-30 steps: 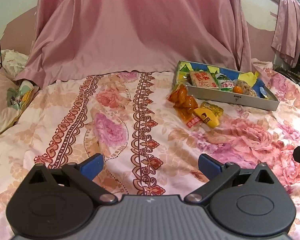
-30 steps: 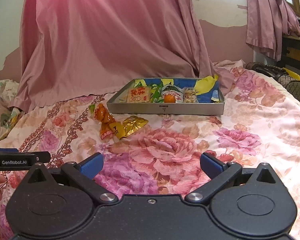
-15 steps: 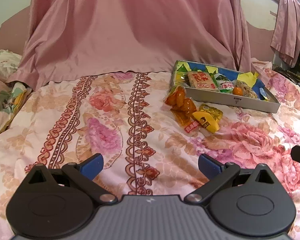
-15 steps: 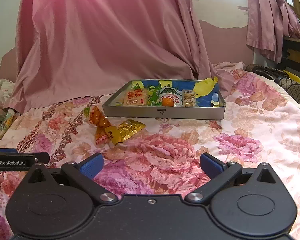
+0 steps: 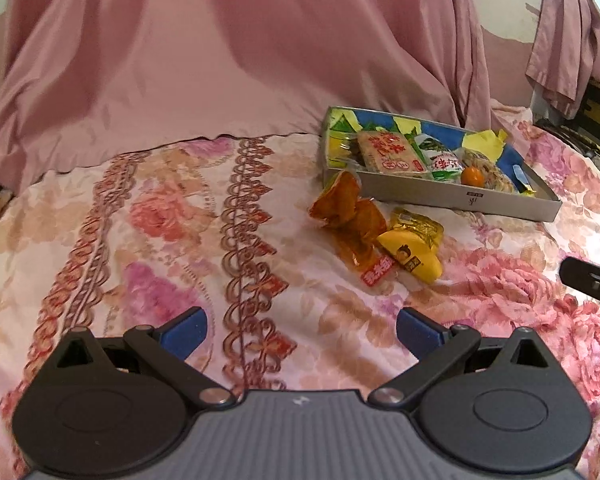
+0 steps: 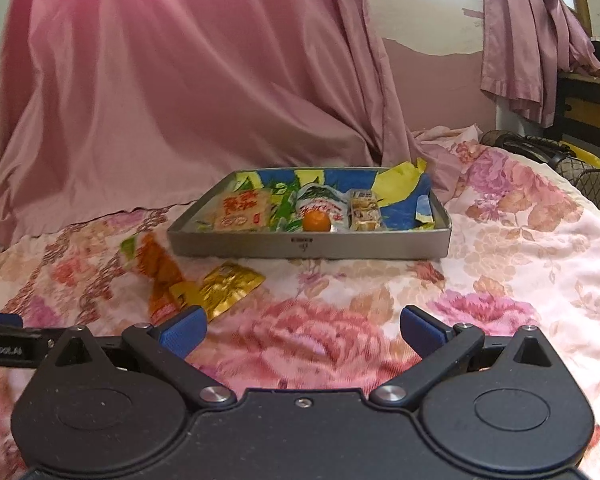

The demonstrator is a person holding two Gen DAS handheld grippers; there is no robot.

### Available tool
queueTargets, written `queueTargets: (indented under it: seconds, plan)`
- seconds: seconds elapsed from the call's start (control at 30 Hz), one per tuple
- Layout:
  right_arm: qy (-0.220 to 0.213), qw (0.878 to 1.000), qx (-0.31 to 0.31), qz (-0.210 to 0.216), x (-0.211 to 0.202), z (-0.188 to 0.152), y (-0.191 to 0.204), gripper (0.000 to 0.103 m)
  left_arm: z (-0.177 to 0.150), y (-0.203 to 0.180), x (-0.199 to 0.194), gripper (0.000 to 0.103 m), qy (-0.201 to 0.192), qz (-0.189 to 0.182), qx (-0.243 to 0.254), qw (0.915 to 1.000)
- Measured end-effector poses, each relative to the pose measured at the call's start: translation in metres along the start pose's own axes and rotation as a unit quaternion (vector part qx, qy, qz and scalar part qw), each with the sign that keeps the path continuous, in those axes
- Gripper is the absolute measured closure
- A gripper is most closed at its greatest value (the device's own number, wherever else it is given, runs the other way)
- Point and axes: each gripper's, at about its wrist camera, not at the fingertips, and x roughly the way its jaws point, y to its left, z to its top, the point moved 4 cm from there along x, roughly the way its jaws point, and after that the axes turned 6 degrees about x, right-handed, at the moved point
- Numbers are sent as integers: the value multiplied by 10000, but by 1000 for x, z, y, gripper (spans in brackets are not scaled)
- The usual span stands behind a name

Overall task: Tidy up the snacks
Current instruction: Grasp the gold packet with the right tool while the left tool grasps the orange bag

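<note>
Three snack packets [image 6: 188, 280] lie loose ahead-left of the empty, spread-jawed right gripper [image 6: 302, 330], short of the tray [image 6: 308, 245], so pinching the nearest by its flat edge seems best; the left gripper [image 5: 300, 328] hangs equally released.

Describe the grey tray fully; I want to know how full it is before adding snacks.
The tray is a shallow rectangular box with grey, metal-looking walls and a small dark mark on its near wall. It lies flat on the floral bedspread, with a blue, yellow and green lining. Inside lie a red-printed cracker pack, a green-and-white packet, a small orange and a pale wrapped snack. Its right part looks free. An orange packet outside touches its corner.
</note>
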Motion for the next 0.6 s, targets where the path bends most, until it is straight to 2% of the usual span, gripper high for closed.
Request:
queueTargets:
  seconds: [0.3, 0.6]
  plan:
    - [139, 9996, -125, -216, 55, 2, 2, 1, 30, -4, 45, 0, 101, -458, -311, 9984]
    - [280, 9988, -364, -179, 88, 1, 7, 1, 52, -9, 90, 0, 267, -623, -735, 9950]
